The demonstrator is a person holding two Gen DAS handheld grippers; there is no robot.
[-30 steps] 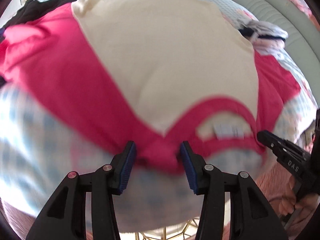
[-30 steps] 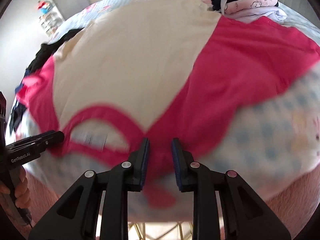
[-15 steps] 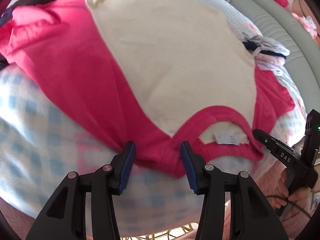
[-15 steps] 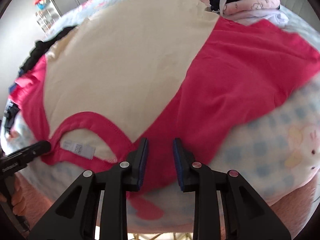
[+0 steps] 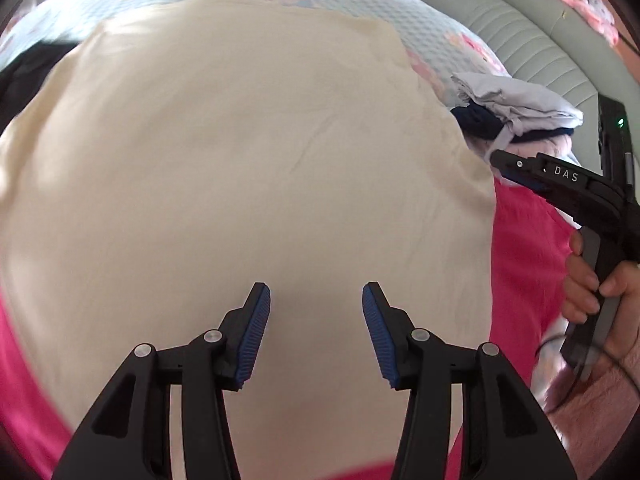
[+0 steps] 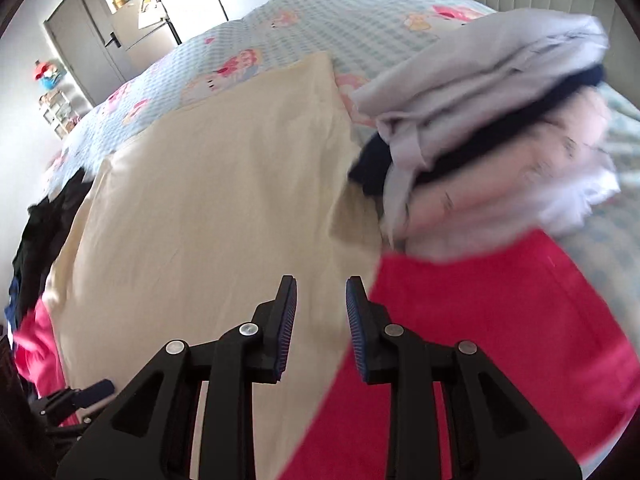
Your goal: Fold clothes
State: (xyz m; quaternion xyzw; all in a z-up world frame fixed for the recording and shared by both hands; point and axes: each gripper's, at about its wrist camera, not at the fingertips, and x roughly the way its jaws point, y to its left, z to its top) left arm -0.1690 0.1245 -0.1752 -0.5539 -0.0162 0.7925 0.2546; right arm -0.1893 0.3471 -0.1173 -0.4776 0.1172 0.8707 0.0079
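Cream-and-pink shirt (image 5: 240,168) lies spread flat across the checked bedspread (image 6: 280,28), folded clothes pile (image 6: 492,132) resting at its right edge, and over the cream panel hang the left gripper (image 5: 316,320), jaws wide and empty, and right gripper (image 6: 321,312), jaws narrowly parted, gripping nothing.

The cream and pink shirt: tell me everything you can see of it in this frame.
The cream and pink shirt lies spread flat on the patterned bedspread. Its body is a cream panel of soft, lightly creased knit; the sleeves are bright pink. A stack of folded clothes sits at its right edge, a dark garment at its left. Both grippers hover open above it, gripping nothing.
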